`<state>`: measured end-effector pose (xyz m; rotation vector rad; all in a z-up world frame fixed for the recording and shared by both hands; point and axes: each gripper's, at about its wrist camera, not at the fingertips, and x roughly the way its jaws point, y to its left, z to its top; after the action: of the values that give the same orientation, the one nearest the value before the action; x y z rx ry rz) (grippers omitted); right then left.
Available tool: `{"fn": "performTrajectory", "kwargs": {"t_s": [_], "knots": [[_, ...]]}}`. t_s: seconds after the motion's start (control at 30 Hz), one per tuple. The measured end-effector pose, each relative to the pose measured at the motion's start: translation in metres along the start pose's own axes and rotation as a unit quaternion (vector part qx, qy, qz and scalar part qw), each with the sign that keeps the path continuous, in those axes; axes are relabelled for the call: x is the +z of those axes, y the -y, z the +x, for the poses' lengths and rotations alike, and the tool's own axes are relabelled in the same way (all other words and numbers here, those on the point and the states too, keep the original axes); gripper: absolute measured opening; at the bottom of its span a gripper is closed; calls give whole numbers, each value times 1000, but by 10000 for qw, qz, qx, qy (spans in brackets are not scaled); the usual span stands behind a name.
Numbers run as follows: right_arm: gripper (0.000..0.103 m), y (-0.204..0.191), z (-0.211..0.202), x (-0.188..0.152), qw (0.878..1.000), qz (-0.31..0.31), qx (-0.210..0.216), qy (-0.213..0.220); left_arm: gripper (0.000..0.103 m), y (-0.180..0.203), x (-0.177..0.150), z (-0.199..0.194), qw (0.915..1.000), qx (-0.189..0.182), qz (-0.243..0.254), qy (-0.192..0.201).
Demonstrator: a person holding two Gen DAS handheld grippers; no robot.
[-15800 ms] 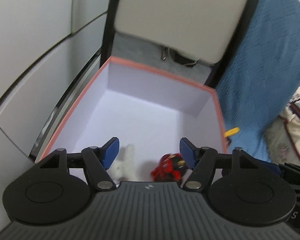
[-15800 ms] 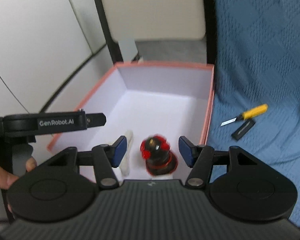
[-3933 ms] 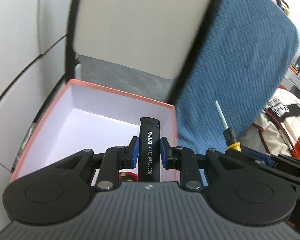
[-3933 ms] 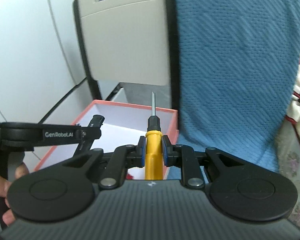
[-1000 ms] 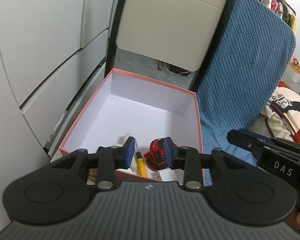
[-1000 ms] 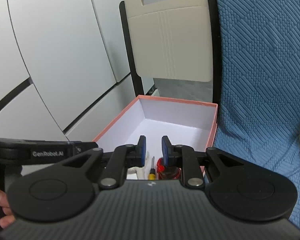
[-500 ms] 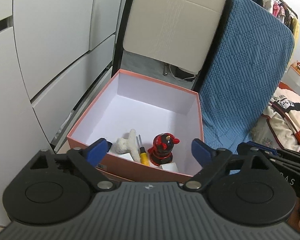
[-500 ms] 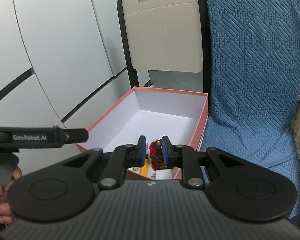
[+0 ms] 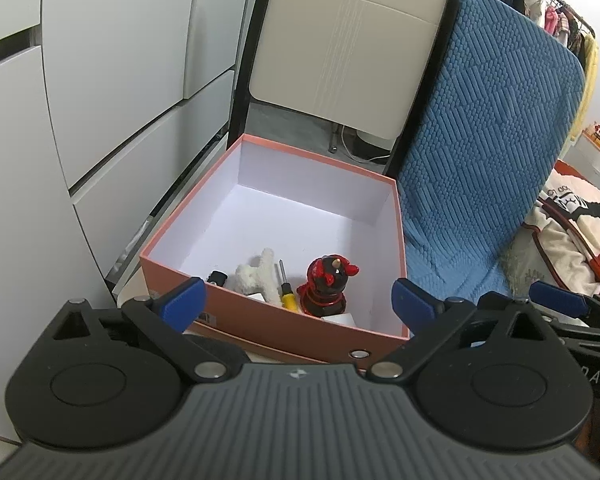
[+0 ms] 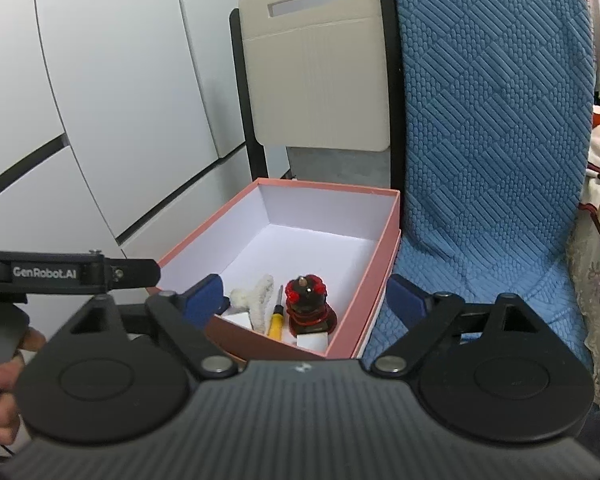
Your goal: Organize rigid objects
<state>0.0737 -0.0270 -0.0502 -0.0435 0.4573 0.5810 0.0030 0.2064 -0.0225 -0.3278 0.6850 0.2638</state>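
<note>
A pink box with a white inside stands on the floor; it also shows in the right wrist view. At its near end lie a red and black figurine, a yellow-handled screwdriver, a white fuzzy toy, a black lighter and white blocks. My left gripper is open and empty, held back above the box's near wall. My right gripper is open and empty, also above the near end.
A blue quilted cushion leans right of the box. A beige chair back stands behind it. White cabinet fronts run along the left. Patterned bedding lies at the far right.
Both grippers let go of the lighter and screwdriver into the box and pulled back. The left jaws opened half a second ago; the right jaws have just opened from nearly shut.
</note>
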Motion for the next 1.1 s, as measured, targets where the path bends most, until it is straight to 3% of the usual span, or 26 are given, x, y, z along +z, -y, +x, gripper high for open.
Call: {"fn": "performTrajectory", "kwargs": {"t_s": [1.1], "knots": [[91, -5, -7, -8, 9997, -204, -29, -134, 101, -5, -8, -7, 9998, 168, -53, -52]]}}
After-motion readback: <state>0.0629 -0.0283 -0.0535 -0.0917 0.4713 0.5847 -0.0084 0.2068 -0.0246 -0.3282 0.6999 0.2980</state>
